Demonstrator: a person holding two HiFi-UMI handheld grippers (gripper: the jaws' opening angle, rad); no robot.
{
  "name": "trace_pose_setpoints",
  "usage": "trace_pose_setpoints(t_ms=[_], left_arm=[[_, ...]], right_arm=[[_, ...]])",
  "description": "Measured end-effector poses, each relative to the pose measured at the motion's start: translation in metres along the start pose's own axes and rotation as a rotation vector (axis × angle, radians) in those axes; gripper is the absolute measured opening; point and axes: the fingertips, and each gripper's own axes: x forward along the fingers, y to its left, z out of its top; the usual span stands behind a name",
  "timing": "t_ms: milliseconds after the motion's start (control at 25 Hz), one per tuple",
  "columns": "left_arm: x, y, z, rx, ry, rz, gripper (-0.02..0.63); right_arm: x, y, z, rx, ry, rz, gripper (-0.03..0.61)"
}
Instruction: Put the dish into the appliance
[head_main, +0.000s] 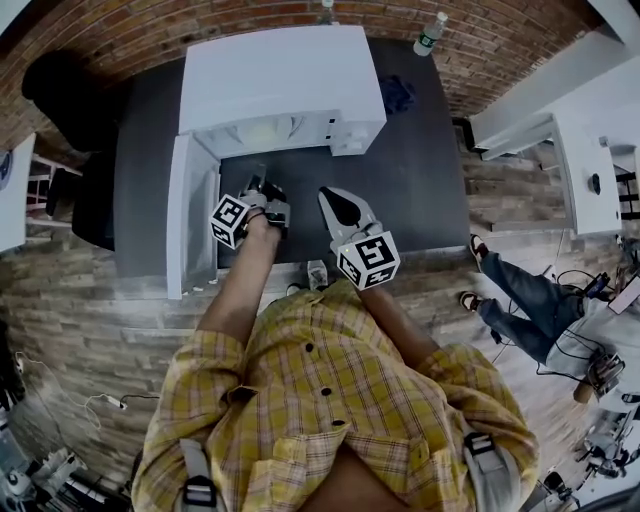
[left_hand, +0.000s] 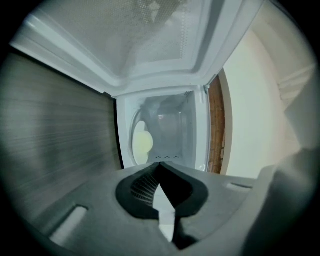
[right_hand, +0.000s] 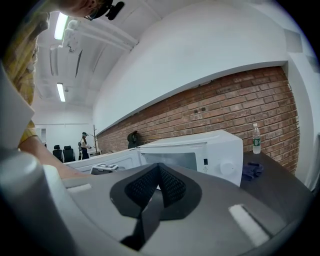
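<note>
A white microwave (head_main: 280, 80) stands on the dark table (head_main: 420, 180) with its door (head_main: 192, 215) swung open to the left. A pale yellow dish (head_main: 262, 132) lies inside the cavity; the left gripper view shows this dish (left_hand: 142, 142) on the turntable. My left gripper (head_main: 259, 184) hovers just in front of the opening, shut and holding nothing; its closed tips (left_hand: 159, 163) point into the cavity. My right gripper (head_main: 329, 193) is shut and empty, raised over the table to the right of the opening. From the right gripper (right_hand: 159, 166) the microwave (right_hand: 200, 150) appears beyond the tips.
A plastic water bottle (head_main: 430, 33) stands at the table's back right by the brick wall. A blue cloth (head_main: 398, 95) lies to the right of the microwave. A seated person's legs (head_main: 520, 295) show on the floor to the right.
</note>
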Motion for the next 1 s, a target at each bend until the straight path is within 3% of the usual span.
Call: trace_pose_setpoints(t_ms=[440, 1000], left_arm=[[-0.047, -0.022, -0.010, 0.096, 0.069, -0.077, 0.000], [-0.089, -0.060, -0.026, 0.283, 0.147, -0.179, -0.002]], right_arm=[[-0.011, 0.019, -0.001, -0.035, -0.004, -0.041, 0.003], [-0.017, 0.031, 0.002, -0.020, -0.012, -0.038, 0.005]])
